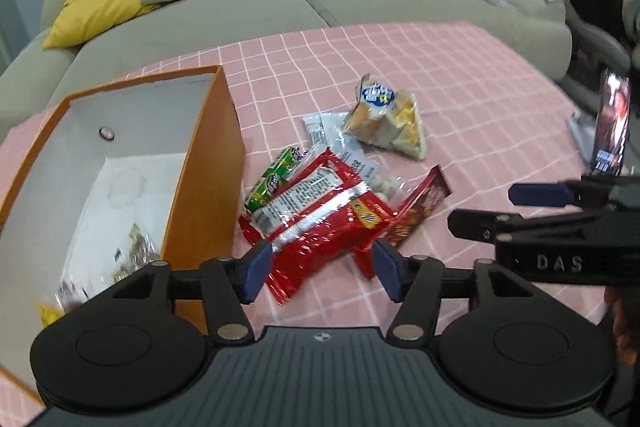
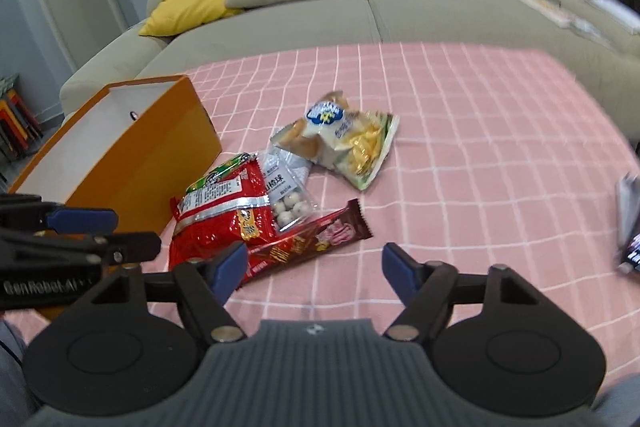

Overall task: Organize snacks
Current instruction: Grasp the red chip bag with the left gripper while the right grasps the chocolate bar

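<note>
Snacks: pile on table (image 2: 480,131) beside orange box (image 1: 208,163) (some already inside). Left gripper (image 1: 320,269), fingers wide, straddles red packet (image 1: 320,223); next, close and lift. Right gripper (image 2: 314,269) wide, empty.

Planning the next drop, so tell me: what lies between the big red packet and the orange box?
A green snack packet, partly tucked under the big red packet, lies beside the orange box; the left wrist view shows it best.
</note>
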